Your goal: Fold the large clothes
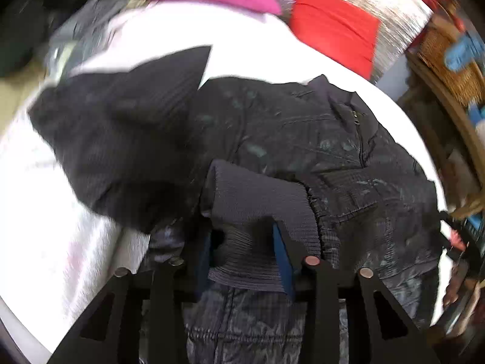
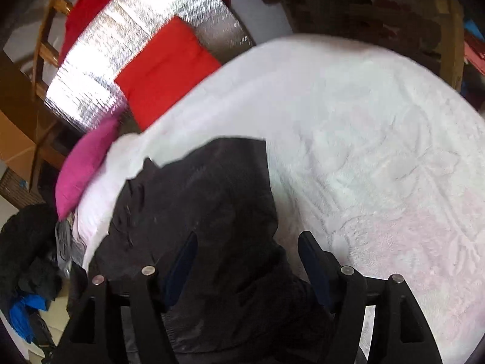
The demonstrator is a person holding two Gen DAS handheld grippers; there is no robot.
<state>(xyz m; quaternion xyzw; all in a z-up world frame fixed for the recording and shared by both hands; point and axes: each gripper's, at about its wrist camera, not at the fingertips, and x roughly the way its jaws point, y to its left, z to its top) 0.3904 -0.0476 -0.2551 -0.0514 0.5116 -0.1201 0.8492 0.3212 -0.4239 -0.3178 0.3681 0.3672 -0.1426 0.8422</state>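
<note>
No readable text, labels, brands or numbers in either view. The dark jacket [image 1: 303, 139] ahead of the left jaws has pale smudgy marks on the fabric, no letters among them; its zipper area is too blurred to read. Nothing legible on the red cushion [image 2: 163, 69] or the pink pillow [image 2: 85, 163] beyond the right jaws.

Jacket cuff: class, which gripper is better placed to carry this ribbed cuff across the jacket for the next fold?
Left. The left gripper already has the ribbed cuff between its fingers over the jacket; the right gripper stands open elsewhere.
</note>
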